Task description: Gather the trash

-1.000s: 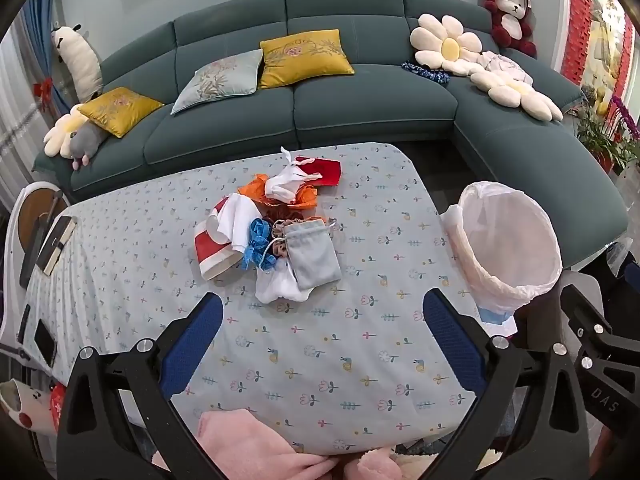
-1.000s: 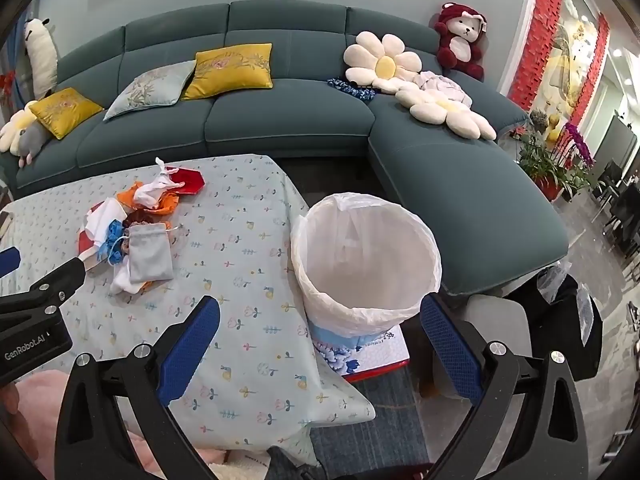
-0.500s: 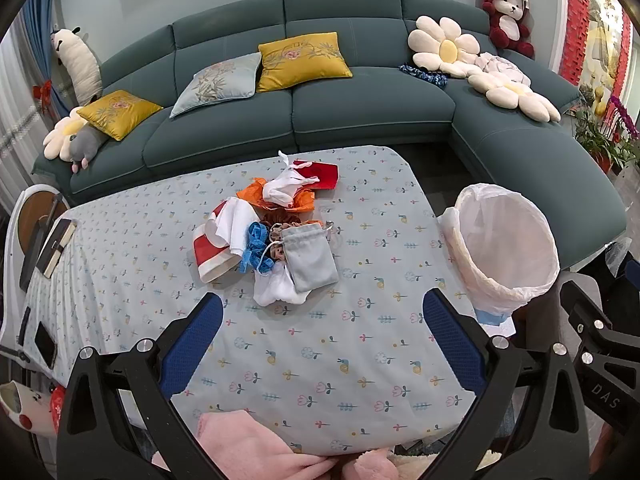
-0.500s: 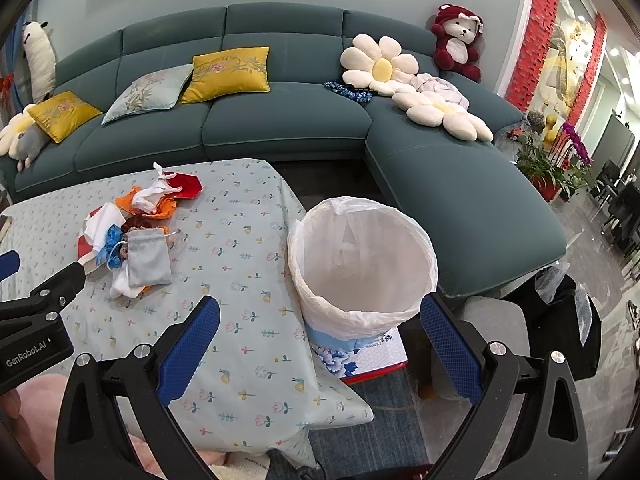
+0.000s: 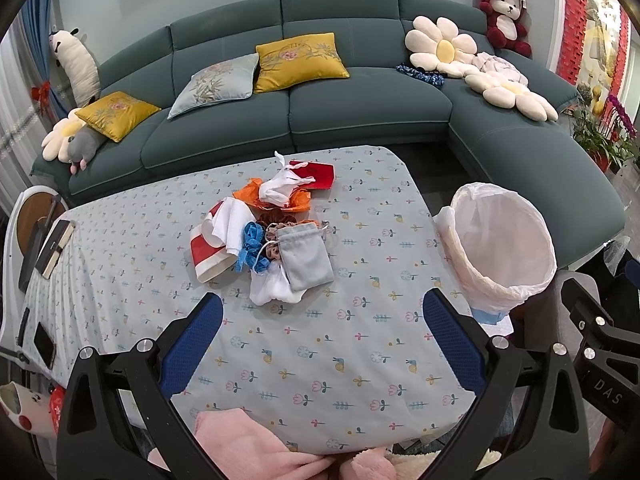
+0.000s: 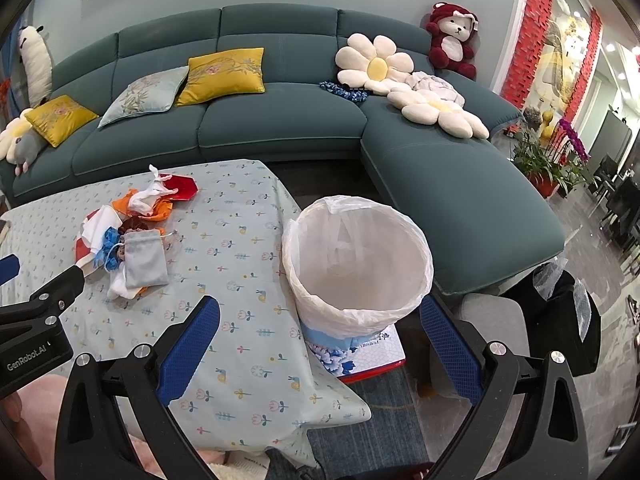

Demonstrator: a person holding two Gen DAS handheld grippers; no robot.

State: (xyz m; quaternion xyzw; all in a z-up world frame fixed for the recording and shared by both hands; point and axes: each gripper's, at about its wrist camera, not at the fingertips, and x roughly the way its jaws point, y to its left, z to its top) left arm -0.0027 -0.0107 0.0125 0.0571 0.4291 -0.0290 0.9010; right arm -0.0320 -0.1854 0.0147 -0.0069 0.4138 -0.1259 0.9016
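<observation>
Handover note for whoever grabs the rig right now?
Left hand-held gripper: open, empty, above the table's near part, facing the trash pile.
Right hand-held gripper: open, empty, in front of the bin.
The pile sits mid-table: grey pouch, white, orange, red and blue scraps.
Bin stands off the table's right edge, lined, looks empty.
Done: nothing. Left: all of the pile.

The right gripper [image 6: 318,334] hangs with its 2 blue-padded fingers [image 6: 188,346] spread wide and empty over the right edge of the table [image 6: 240,248]. Just beside that edge stands a bin [image 6: 356,264] lined with a white bag. A trash pile [image 6: 132,236] lies mid-table, well apart from it.
</observation>
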